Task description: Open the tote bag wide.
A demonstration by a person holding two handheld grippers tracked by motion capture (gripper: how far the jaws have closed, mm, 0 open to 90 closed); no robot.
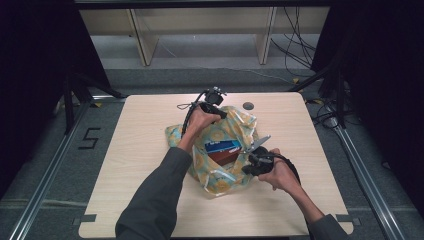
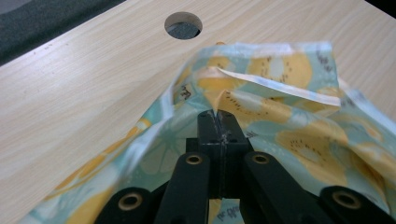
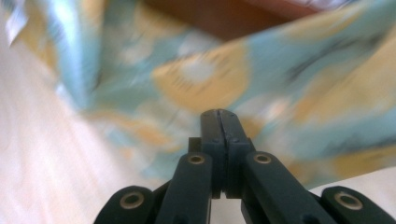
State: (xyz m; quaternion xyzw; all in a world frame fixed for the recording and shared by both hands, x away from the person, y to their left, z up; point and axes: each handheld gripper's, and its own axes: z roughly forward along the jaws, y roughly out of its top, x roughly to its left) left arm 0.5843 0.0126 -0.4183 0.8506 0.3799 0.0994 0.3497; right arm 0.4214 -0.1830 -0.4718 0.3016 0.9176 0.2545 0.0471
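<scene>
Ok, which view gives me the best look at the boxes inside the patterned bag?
The high view: the blue box and brown box lie in the bag's open mouth. The right gripper view catches a blurred brown edge; the left gripper view gives just bag film.

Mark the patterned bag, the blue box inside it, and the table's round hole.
patterned bag (image 2: 299, 140), left gripper view, its side panel
blue box (image 1: 223, 146), high view, its top face
round hole (image 2: 183, 25), left gripper view, its centre

grey sleeves; black hand-held gripper, brass rivets
</scene>
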